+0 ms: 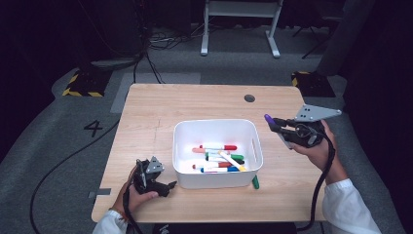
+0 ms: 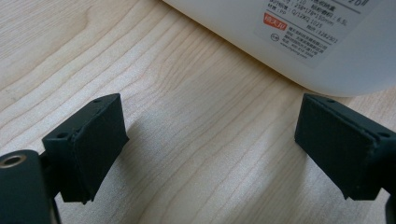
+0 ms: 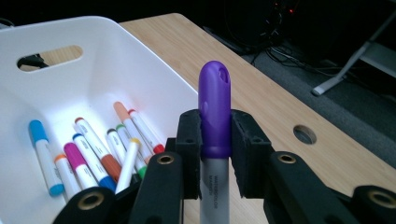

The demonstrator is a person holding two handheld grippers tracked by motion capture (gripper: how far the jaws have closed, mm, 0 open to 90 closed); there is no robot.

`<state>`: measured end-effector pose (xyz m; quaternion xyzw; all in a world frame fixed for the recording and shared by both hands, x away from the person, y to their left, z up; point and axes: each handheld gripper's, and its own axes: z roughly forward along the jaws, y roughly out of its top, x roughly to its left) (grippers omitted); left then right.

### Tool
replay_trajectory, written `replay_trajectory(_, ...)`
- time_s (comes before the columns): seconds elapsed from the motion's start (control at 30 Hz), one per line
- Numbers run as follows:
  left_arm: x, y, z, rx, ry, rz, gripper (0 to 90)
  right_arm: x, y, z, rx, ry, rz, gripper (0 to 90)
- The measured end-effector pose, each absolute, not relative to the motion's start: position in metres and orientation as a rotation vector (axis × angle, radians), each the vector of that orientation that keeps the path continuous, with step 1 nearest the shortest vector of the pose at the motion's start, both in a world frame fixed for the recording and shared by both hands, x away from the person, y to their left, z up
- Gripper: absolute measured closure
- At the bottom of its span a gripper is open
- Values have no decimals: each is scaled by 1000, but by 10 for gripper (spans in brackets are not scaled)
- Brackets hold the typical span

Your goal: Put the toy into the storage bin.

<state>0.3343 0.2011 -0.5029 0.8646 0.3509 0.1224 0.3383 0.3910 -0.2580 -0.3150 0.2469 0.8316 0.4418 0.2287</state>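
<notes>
We start at the right gripper [image 3: 215, 154], whose jaws are clamped on a purple-capped marker [image 3: 215, 116] — in the right gripper view the cap stands up between the two black pads and the grey barrel runs down below them. In the high view the same right gripper [image 1: 276, 127] hangs just off the right side of the white bin [image 1: 218, 127], above the table, with the purple cap [image 1: 267, 117] pointing up and left toward the bin's rim. The person's right hand [image 1: 319, 148] holds it from behind.

The left gripper [image 2: 210, 144] has its jaws spread wide apart with nothing between them — we see bare wood grain in the gap, and the bin's outer wall [image 2: 303, 46] with its printed label just ahead. In the high view the left gripper [image 1: 171, 185] rests low at the bin's front left corner, held in the left hand [image 1: 139, 195].

Inside the bin lie the other markers [image 1: 219, 158], a loose heap with red, green, blue, orange and pink caps; the right gripper view shows them lying against the bin's floor and crossing one another. A green marker [image 1: 255, 182] lies on the wooden table [image 1: 146, 112] just outside the bin's front right corner, touching or nearly touching its wall.
</notes>
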Motion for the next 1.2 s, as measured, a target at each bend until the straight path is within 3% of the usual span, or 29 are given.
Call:
replay_trajectory(0.63,334,201,-503,2252,914,319,91,390,-196,-288,463,2352,1259,747)
replay_trajectory(1.2,334,201,-503,2252,914,318,91,390,-140,-316,360,2514,1201,748)
